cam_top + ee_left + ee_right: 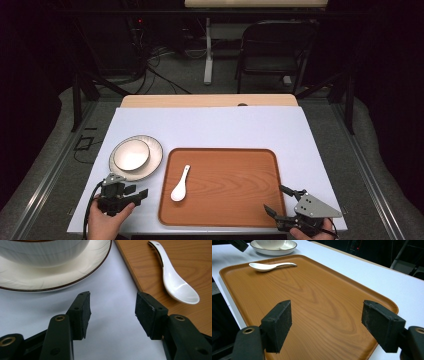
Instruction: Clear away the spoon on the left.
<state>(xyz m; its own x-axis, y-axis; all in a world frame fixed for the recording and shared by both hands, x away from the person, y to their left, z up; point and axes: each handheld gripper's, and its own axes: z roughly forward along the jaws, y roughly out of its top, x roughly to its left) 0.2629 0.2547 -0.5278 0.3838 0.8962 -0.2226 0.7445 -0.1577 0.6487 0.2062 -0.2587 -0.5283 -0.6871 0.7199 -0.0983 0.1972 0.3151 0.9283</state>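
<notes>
A wooden tray (220, 200) lies on the white table, with a white ceramic spoon (180, 184) on its left part. Left of the tray, a white bowl (131, 154) sits on a cream plate (152, 162). My left gripper (137, 192) is low over the table just in front of the plate, open with nothing between the jaws. In the left gripper view (112, 308) the plate (57, 277), bowl (42, 252) and spoon (175, 282) lie ahead. My right gripper (278, 200) stands open over the tray's near right corner. In the right gripper view (327, 320) bare tray (312, 290) lies between the jaws, with the spoon (269, 265) far off.
The white tabletop (225, 125) has free room behind and to the right of the tray. A black chair (272, 45) and a white table leg (207, 50) stand on the floor beyond the table's far edge.
</notes>
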